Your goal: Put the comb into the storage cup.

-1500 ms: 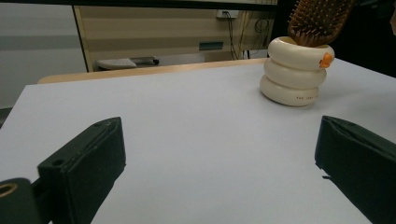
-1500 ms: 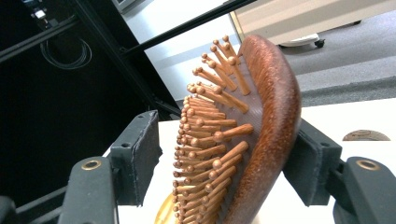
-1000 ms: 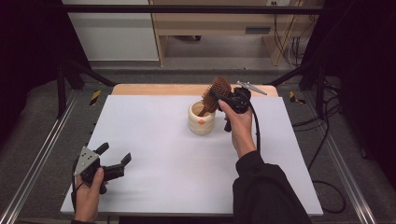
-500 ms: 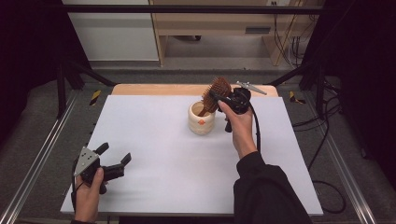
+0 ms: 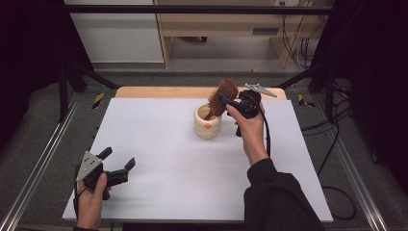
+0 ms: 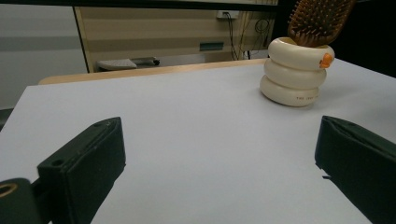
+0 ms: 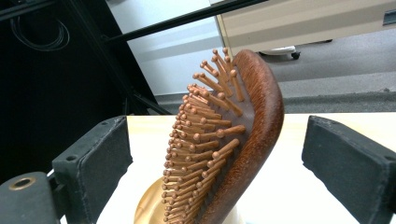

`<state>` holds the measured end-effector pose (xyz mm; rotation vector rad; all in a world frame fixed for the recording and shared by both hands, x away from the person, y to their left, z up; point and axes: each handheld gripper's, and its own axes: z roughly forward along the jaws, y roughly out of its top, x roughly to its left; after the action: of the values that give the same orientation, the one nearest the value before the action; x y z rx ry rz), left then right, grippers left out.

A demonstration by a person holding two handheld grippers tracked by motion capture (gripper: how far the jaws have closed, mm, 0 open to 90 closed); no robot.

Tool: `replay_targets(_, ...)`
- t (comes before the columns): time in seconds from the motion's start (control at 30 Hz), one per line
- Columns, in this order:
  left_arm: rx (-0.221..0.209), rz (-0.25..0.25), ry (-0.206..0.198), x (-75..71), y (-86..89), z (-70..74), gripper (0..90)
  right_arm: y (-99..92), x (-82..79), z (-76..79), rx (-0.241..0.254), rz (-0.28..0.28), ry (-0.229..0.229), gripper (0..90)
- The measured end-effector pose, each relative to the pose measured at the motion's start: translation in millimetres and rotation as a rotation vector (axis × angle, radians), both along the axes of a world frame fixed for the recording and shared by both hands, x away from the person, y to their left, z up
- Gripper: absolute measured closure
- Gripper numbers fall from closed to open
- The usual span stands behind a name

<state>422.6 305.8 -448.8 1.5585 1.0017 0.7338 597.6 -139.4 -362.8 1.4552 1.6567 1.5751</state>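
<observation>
A brown wooden hairbrush point(image 5: 223, 96) stands handle-down in a cream ringed cup point(image 5: 208, 126) at the back middle of the white table point(image 5: 159, 144). My right gripper point(image 5: 227, 102) is at the brush head. In the right gripper view its jaws have just been opening and stand wide on either side of the hairbrush point(image 7: 233, 140), with gaps on both sides. The cup's rim point(image 7: 149, 205) shows below. My left gripper point(image 5: 119, 158) rests open at the front left, nothing between its jaws. In the left gripper view the cup point(image 6: 294, 74) and hairbrush point(image 6: 320, 18) stand far off at upper right.
A strip of wooden board point(image 5: 159, 91) borders the table's far edge. Metal rails point(image 5: 43, 163) run along both sides. Cables point(image 5: 332, 144) lie on the floor to the right, and a cabinet point(image 5: 216, 29) stands behind.
</observation>
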Motion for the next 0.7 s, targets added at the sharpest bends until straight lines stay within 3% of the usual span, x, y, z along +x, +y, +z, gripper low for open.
replay_targets(0.7, 0.002, 0.001, 0.002, 0.0, 0.8, 0.1, 1.5, -3.2, -5.4, 4.7, -0.020, 0.001, -0.021, 6.2)
